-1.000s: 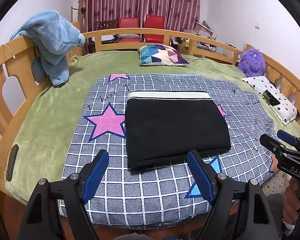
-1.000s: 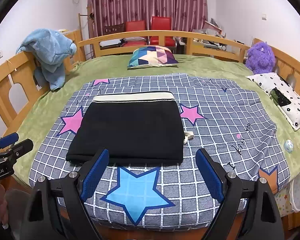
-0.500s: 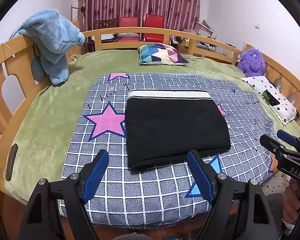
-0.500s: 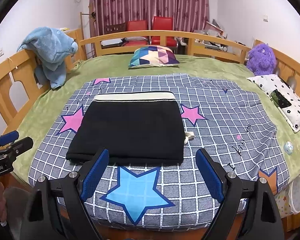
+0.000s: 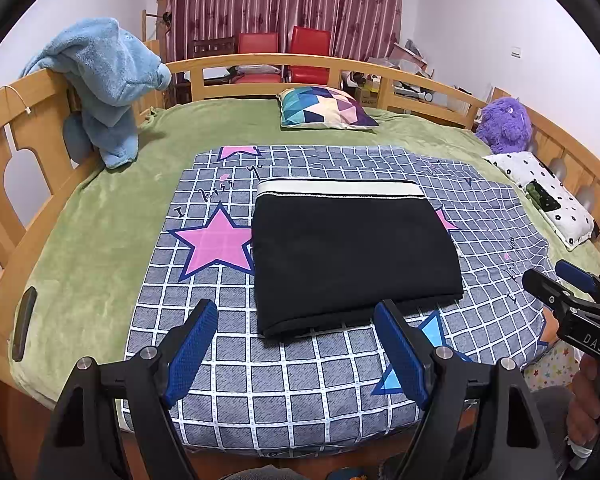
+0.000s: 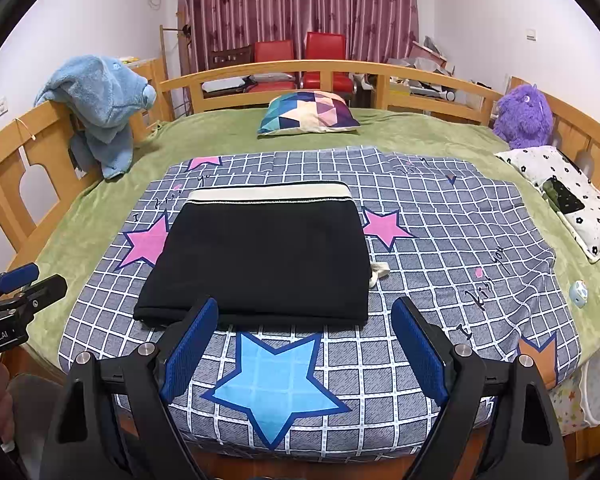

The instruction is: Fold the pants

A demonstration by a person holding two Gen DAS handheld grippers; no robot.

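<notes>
One pair of black fabric pants with a cream waistband (image 5: 352,252), folded into a flat rectangle, lies on the grey grid-pattern star-printed sheet (image 5: 300,376) over the green plush blanket (image 5: 100,220). Left gripper (image 5: 300,354) and right gripper (image 6: 304,354): blue-padded fingers spread wide, empty, held above the sheet's near edge, clear of the pants.
</notes>
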